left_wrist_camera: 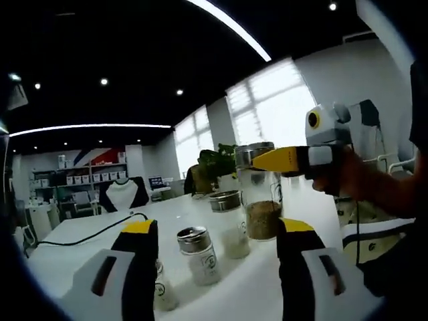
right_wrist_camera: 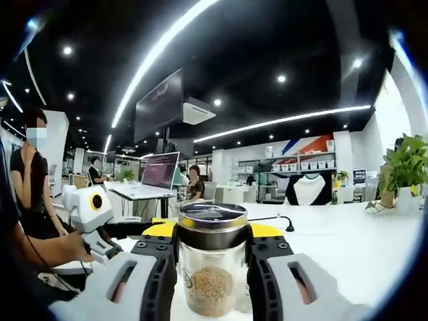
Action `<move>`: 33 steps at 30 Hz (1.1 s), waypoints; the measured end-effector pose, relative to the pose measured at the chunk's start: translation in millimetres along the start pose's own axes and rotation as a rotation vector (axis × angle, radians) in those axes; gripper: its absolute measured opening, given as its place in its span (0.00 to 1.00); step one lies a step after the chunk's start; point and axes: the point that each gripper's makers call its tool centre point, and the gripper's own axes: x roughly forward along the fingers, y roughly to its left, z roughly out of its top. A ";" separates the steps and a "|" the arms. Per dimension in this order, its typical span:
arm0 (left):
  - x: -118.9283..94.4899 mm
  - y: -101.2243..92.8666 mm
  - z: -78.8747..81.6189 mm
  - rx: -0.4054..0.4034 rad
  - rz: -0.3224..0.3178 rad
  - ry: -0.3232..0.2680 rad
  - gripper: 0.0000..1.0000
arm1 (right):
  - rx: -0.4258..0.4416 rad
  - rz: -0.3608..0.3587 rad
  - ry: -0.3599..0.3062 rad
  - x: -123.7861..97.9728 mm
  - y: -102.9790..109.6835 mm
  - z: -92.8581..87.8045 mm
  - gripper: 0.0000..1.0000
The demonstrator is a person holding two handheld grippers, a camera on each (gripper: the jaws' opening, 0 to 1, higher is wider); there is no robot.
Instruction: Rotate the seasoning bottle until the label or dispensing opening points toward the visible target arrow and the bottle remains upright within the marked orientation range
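Observation:
A tall glass seasoning bottle (right_wrist_camera: 210, 271) with a silver lid and brown grains in its lower part stands upright between my right gripper's (right_wrist_camera: 212, 249) jaws, which are shut on its neck. In the left gripper view the same bottle (left_wrist_camera: 262, 207) rests on the white table (left_wrist_camera: 167, 214), with the right gripper (left_wrist_camera: 267, 160) reaching in from the right in a person's hand. My left gripper (left_wrist_camera: 217, 264) stands open, short of the bottles, with nothing held. Seen from the right gripper view, the left gripper (right_wrist_camera: 100, 244) is low on the left.
Three smaller silver-lidded bottles stand near the tall one: a middle one (left_wrist_camera: 227, 224), a small one (left_wrist_camera: 198, 255) and another (left_wrist_camera: 164, 291) by my left jaw. A black cable (left_wrist_camera: 87, 234) crosses the table. A potted plant (right_wrist_camera: 404, 167) stands at the far right. People sit at desks behind.

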 end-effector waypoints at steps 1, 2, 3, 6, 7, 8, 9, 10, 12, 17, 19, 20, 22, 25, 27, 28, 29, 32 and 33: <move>-1.2 3.9 0.2 -0.006 0.008 0.003 0.85 | -0.005 0.001 0.004 -2.6 -4.0 -0.7 0.37; -1.7 6.3 0.3 -0.014 0.011 0.003 0.87 | -0.007 0.002 0.007 -4.6 -7.1 -1.2 0.37; -2.2 8.6 0.0 -0.035 0.011 0.004 0.91 | -0.006 0.001 0.009 -7.0 -13.8 -1.7 0.37; -2.8 10.8 -2.3 -0.075 0.011 0.012 0.96 | -0.011 -0.001 0.018 -10.3 -20.4 -4.6 0.37; -2.9 11.5 -2.8 -0.085 0.011 0.012 0.96 | -0.017 -0.002 0.024 -11.6 -22.9 -6.4 0.37; -3.7 14.9 -5.0 -0.122 0.013 0.010 0.97 | -0.029 -0.002 0.038 -13.2 -26.9 -10.7 0.37; -4.6 18.0 -6.0 -0.140 0.021 0.006 0.97 | -0.034 -0.002 0.040 -13.9 -28.6 -12.5 0.37; -5.1 19.7 -6.7 -0.146 0.028 0.005 0.97 | -0.040 -0.002 0.046 -15.4 -31.5 -15.0 0.37; -5.6 22.6 -8.4 -0.156 0.039 0.010 0.98 | -0.046 -0.003 0.049 -17.3 -36.8 -17.5 0.37; -6.4 26.9 -17.5 -0.170 0.049 0.048 1.00 | 0.002 -0.005 0.041 -21.2 -51.5 -23.1 0.37; -7.2 29.2 -19.2 -0.163 0.058 0.055 1.00 | 0.005 -0.007 0.032 -22.7 -58.1 -25.0 0.37; -7.5 29.7 -20.1 -0.162 0.059 0.058 1.00 | 0.008 -0.008 0.030 -22.7 -60.9 -25.8 0.37; -8.0 31.5 -20.9 -0.163 0.066 0.061 1.00 | 0.014 -0.014 0.035 -22.0 -67.1 -29.5 0.37; -8.6 32.9 -25.6 -0.155 0.071 0.085 1.00 | -0.003 -0.024 0.047 -21.4 -75.2 -34.6 0.37; -8.7 33.6 -30.6 -0.136 0.077 0.113 1.00 | -0.013 -0.030 0.053 -20.8 -80.8 -38.2 0.37; -8.7 33.4 -32.1 -0.130 0.079 0.120 1.00 | -0.015 -0.035 0.058 -20.2 -85.6 -41.6 0.37; -9.1 34.3 -31.7 -0.129 0.084 0.117 1.00 | -0.010 -0.042 0.066 -19.6 -91.1 -45.8 0.37; -9.6 36.1 -29.9 -0.130 0.093 0.109 1.00 | -0.004 -0.046 0.092 -17.3 -99.4 -55.5 0.37; -9.7 36.7 -29.4 -0.127 0.096 0.108 1.00 | -0.007 -0.044 0.099 -16.2 -101.4 -58.9 0.37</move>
